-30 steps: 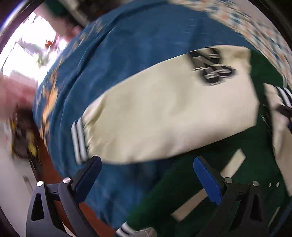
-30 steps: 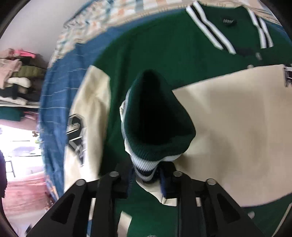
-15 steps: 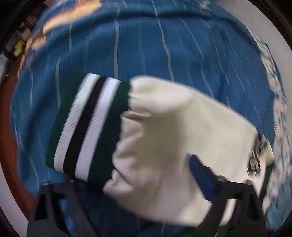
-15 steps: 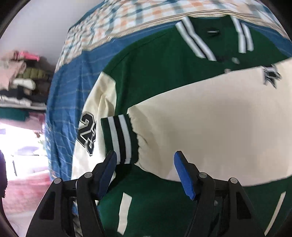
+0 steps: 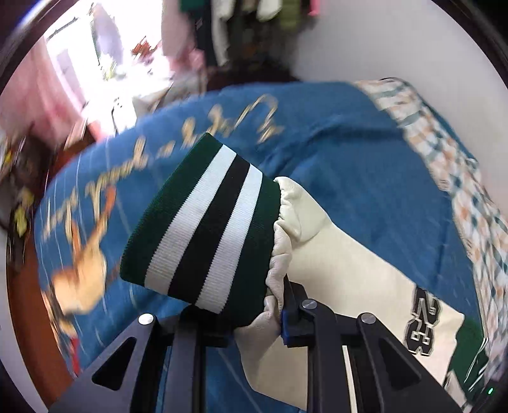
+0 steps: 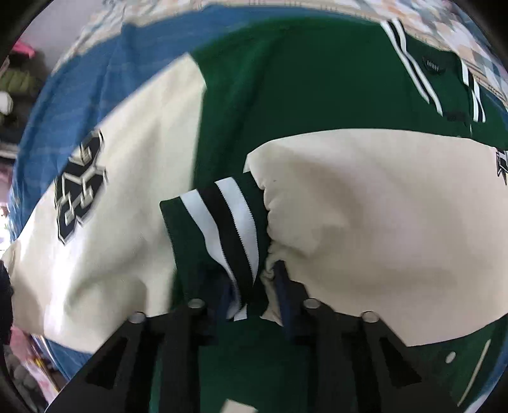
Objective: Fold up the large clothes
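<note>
Blue bedspread [image 5: 365, 152] with gold lettering; checkered quilt [image 5: 476, 203]; hanging clothes [image 5: 241, 22] behind.

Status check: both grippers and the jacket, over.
Left gripper shut on left sleeve cuff, lifted over blue bedspread. Right gripper shut on right sleeve cuff, across green jacket body. Nothing in the way.
</note>
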The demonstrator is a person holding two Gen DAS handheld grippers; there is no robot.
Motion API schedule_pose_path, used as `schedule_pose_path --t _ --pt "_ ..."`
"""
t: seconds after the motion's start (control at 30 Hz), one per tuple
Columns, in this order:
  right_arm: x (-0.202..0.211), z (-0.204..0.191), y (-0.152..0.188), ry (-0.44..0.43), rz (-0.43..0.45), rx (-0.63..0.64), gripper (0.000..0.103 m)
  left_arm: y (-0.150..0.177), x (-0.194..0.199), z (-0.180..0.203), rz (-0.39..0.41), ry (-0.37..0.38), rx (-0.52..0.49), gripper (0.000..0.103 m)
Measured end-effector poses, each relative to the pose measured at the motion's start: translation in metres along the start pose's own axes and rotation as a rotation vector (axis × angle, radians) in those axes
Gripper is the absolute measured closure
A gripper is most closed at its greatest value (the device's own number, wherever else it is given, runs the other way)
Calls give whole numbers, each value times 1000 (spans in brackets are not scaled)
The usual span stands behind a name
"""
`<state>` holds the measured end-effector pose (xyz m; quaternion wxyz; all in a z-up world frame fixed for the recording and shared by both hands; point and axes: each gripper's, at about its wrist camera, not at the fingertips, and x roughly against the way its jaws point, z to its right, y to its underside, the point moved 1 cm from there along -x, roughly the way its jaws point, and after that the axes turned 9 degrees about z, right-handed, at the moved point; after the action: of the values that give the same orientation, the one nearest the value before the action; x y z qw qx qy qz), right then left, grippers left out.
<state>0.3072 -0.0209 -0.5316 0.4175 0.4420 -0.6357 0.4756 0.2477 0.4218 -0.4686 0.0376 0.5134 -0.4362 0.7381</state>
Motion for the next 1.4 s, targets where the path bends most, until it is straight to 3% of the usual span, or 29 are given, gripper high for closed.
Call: schedule_pose_path --t 0.1,0.13,0.17,0.2,0.23,0.3,0.4,0.53,0.73,0.83,0.97,1.2,1.33,1.4 --pt "-12 -13 -3 -37 -20 28 82 -2 17 9 50 17 -74 86" --pt "-18 -14 -3 -38 -36 24 73 -3 23 11 64 19 -101 86" --pt "-18 -11 -3 -50 -37 8 71 -2 28 13 75 24 -118 86" --pt "-15 -7 -3 -75 -36 -12 62 -3 35 19 91 30 -140 86" --pt "-5 0 -1 -101 -21 -36 46 -4 45 26 113 29 -174 86" --pt "27 19 6 -22 56 -29 20 3 69 40 155 25 -230 86" --pt "61 51 26 141 112 -9 18 7 99 68 235 26 -327 86" --pt "79 107 41 261 105 -52 17 23 135 110 293 62 -423 87" --pt "91 181 48 224 88 -195 17 68 183 198 308 185 -560 88" --pt "107 229 60 204 107 -287 17 110 206 254 292 270 -660 88" --pt "128 305 87 148 104 -452 17 174 230 321 199 396 -740 88" --pt "173 439 144 179 120 -643 17 340 272 449 1 634 -905 88" --pt "190 496 173 229 101 -678 17 409 273 481 -59 660 -998 87" --pt "196 515 185 229 98 -698 17 434 265 487 -106 651 -1039 82"
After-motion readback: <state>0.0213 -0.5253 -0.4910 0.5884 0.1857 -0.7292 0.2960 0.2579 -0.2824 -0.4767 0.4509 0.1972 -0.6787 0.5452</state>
